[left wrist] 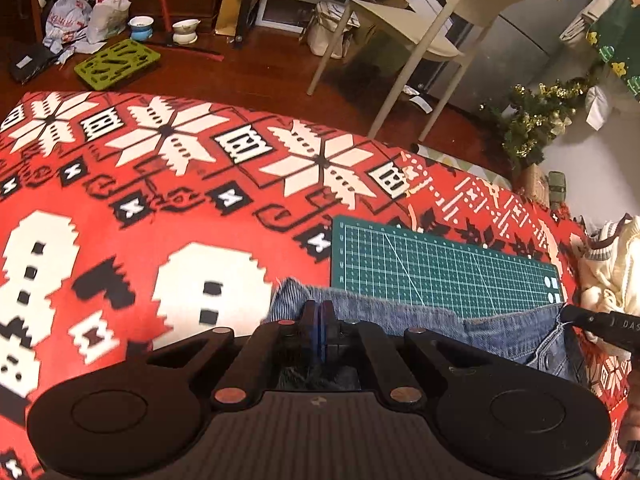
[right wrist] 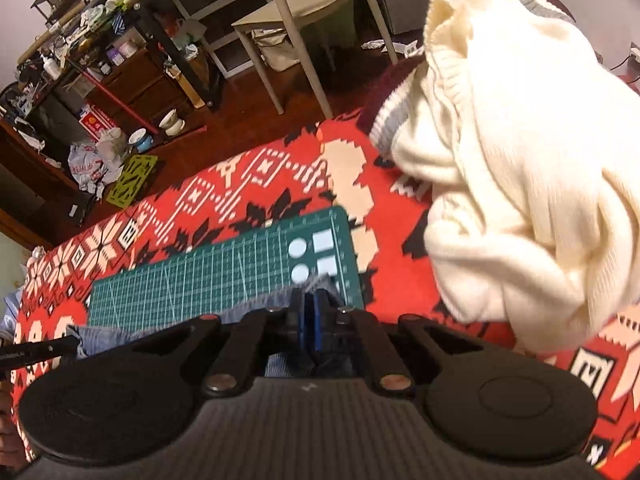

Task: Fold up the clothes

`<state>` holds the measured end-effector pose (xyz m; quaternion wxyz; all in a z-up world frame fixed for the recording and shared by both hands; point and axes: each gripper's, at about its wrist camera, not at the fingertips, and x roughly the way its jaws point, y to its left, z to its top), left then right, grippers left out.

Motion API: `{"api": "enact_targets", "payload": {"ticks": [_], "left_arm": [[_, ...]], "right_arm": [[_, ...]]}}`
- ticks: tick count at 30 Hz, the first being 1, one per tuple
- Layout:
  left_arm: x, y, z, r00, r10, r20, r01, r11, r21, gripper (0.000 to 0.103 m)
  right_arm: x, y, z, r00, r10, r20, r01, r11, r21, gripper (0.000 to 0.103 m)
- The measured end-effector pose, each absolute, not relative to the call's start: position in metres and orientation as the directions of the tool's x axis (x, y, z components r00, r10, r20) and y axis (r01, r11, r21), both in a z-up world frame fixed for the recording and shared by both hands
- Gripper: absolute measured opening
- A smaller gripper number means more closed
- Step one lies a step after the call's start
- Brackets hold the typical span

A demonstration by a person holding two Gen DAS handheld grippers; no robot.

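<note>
A blue denim garment (left wrist: 420, 314) lies across the near edge of a green cutting mat (left wrist: 440, 264) on a red patterned blanket (left wrist: 180, 200). My left gripper (left wrist: 319, 308) is shut on its frayed left edge. In the right wrist view my right gripper (right wrist: 310, 300) is shut on the same denim garment (right wrist: 116, 338) at its right end, over the mat's corner (right wrist: 336, 264). A black finger (left wrist: 588, 320) of the right gripper shows at the right of the left wrist view. The denim under both gripper bodies is hidden.
A crumpled cream knit sweater (right wrist: 520, 160) with grey and maroon trim lies on the blanket just right of the right gripper. Beyond the blanket's far edge are a white chair (left wrist: 432, 32), a wooden floor with bowls, bags and a green tray (left wrist: 116, 62), and cluttered shelves (right wrist: 100, 40).
</note>
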<state>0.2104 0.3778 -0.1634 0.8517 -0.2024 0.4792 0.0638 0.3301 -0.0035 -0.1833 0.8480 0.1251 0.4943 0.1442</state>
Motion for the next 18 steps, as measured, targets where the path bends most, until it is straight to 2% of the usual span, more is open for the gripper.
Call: {"api": "enact_targets", "payload": {"ticks": [4,6,11,18], "left_arm": [[0.211,0.379,-0.16,0.542,-0.094,-0.835,-0.29,0.912,-0.29,0.002],[0.206,0.374,-0.153,0.564,-0.14,-0.814,-0.249,0.911,-0.329,0.002],[0.206,0.343,-0.138,0.571,-0.252,-0.781,-0.143,0.907,-0.397,0.002],[0.228,0.296,-0.153,0.52,-0.245,-0.818,-0.09,0.937,-0.337,0.002]], "right_arm": [[0.336,-0.002,-0.181,0.485,0.358,-0.798,-0.137,0.932,0.335,0.003],[0.333,0.004,-0.175,0.489,0.352,-0.798,-0.153,0.935,0.319,0.007],[0.318,0.034,-0.154,0.447,0.447,-0.775,-0.267,0.893,0.362,0.007],[0.299,0.108,-0.16,0.344,0.485,-0.804,-0.412,0.848,0.335,0.007]]}}
